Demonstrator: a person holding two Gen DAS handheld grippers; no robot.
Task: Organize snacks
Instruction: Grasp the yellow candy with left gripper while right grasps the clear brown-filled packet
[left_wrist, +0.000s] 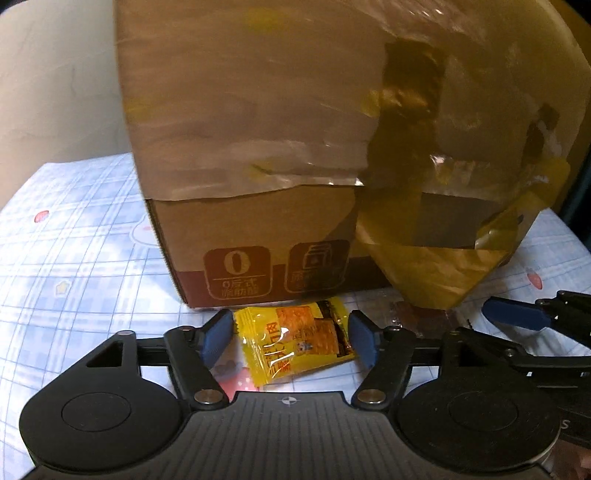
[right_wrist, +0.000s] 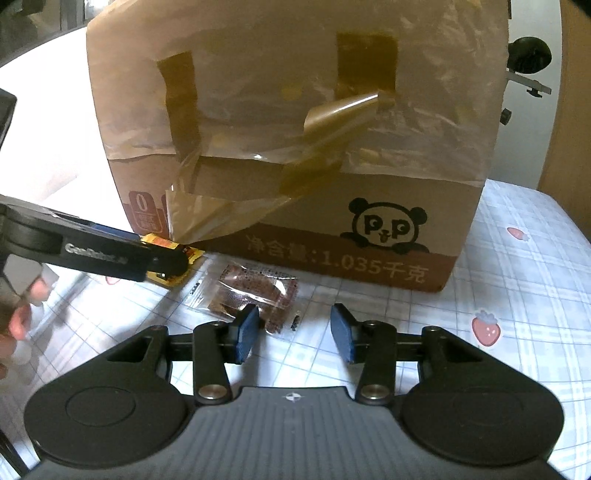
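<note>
your left tool (left_wrist: 291, 338) is spread, with the yellow snack packet (left_wrist: 291, 350) lying flat between the blue pads (left_wrist: 216, 338). each pad sits just beside a packet edge; can't tell if either actually touches, and nothing is pinched. the packet is on the worktop (left_wrist: 74, 258), on the blue-and-white checked cloth with strawberry prints, right in front of the cardboard box (left_wrist: 258, 129) and near its lower left corner. your right tool (right_wrist: 293, 338) is spread too, nothing between its pads, only bare cloth. a clear packet of brown snacks (right_wrist: 255, 291) lies flat just ahead of it, and the left pad overlaps the packet's near corner in the right wrist view; contact not clear. this packet is also close to the box front, to the right of the yellow one and apart from it. the box stands upright on the cloth. its upper part is wrapped in glossy tape, and one brown strip (right_wrist: 332, 122) is peeled and curling off the front. there's a panda logo (right_wrist: 388, 225) low on the right of the box face, with printed text below it. in the right wrist view, your left tool reaches in from the left over the yellow packet, with fingers of your hand (right_wrist: 14, 328) at the frame edge.
</note>
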